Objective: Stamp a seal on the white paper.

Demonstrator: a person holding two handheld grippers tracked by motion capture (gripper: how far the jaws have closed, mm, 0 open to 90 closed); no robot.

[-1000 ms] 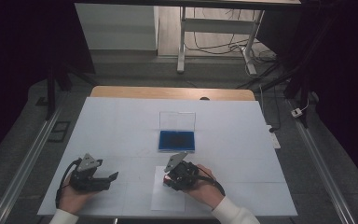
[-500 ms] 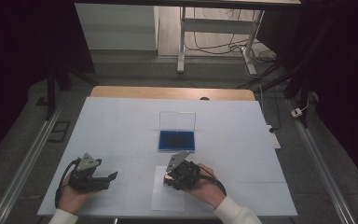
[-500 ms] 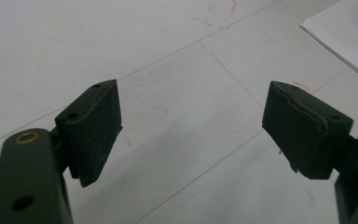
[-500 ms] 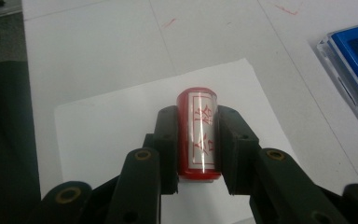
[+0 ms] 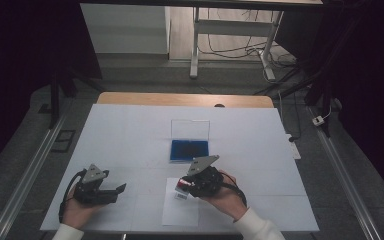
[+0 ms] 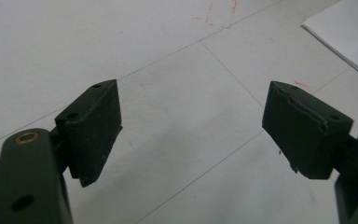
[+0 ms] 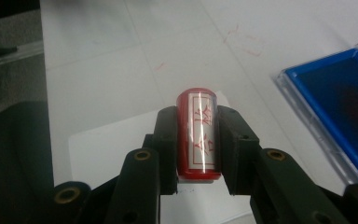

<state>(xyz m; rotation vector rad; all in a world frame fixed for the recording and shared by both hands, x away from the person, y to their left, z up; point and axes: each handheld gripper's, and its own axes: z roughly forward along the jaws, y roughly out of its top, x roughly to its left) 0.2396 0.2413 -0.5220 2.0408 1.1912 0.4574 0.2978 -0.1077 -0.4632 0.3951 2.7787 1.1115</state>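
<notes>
1. The right gripper [image 7: 196, 140] is clamped on the red stamp [image 7: 199, 135], centre of the right gripper view, above the paper sheet [image 5: 180, 210].
2. Judged progress: stamp grasped; a mark shows on the sheet; ink pad [image 5: 189, 150] sits open.
3. The stamp's long axis runs along the jaws, pointing up-frame.
4. The left gripper [image 6: 191, 135] is wide open, empty.

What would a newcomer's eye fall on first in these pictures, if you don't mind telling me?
Most striking is the red stamp, a cylinder with a white label of red characters, clamped in the right gripper above a sheet of white paper near the table's front edge. Next comes the open blue ink pad at the table's middle, its clear lid standing up behind it. The left gripper rests open with nothing between its pads.
</notes>
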